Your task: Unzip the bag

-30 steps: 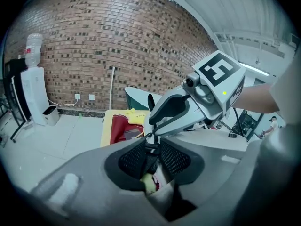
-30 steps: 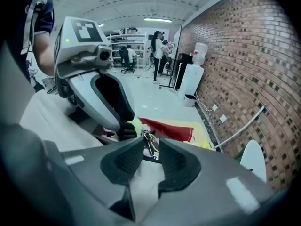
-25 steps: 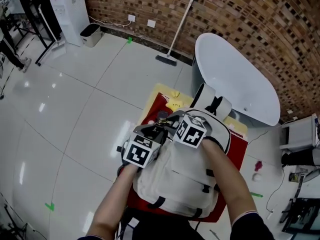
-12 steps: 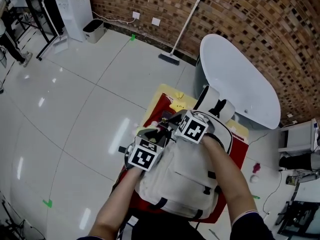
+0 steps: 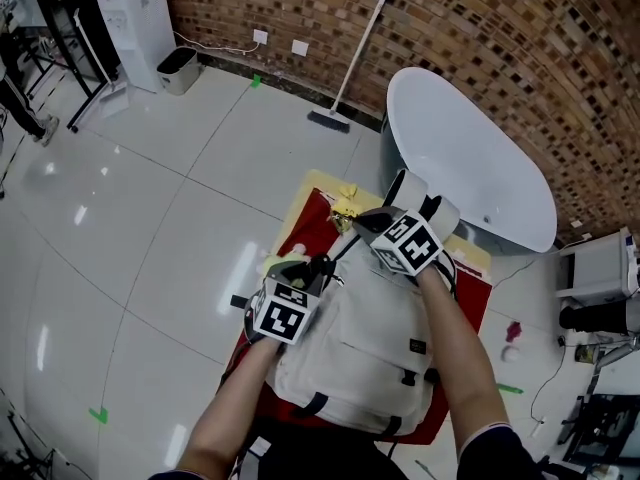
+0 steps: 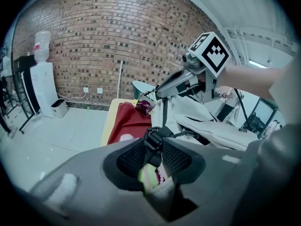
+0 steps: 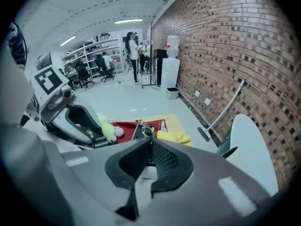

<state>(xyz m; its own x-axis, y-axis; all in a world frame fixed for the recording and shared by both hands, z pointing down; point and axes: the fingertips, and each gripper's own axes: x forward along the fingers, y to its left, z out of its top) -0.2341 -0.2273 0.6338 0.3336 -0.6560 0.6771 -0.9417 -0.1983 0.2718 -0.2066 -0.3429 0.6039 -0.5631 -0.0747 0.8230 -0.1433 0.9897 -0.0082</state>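
Note:
A white backpack [image 5: 370,338] with black straps lies on a red mat [image 5: 308,220], close in front of me. At the bag's left side my left gripper [image 5: 318,266] is shut on a black strap with a buckle [image 6: 153,139]. Farther along the top edge, my right gripper [image 5: 352,220] is shut on the zipper pull [image 7: 149,134], a thin tab pinched at the jaw tips. In the left gripper view the right gripper [image 6: 162,89] reaches in over the bag [image 6: 207,121]. The zip line itself is mostly hidden under the grippers.
A white bathtub [image 5: 470,158] stands just behind the mat. A yellow soft toy [image 5: 345,206] lies at the mat's far edge. A broom [image 5: 345,78] leans on the brick wall; a water dispenser [image 5: 140,18] and bin [image 5: 180,68] stand at the far left. People work at desks in the distance.
My right gripper has moved away from the left one, toward the far right end of the bag's top. The left gripper has kept its place on the strap.

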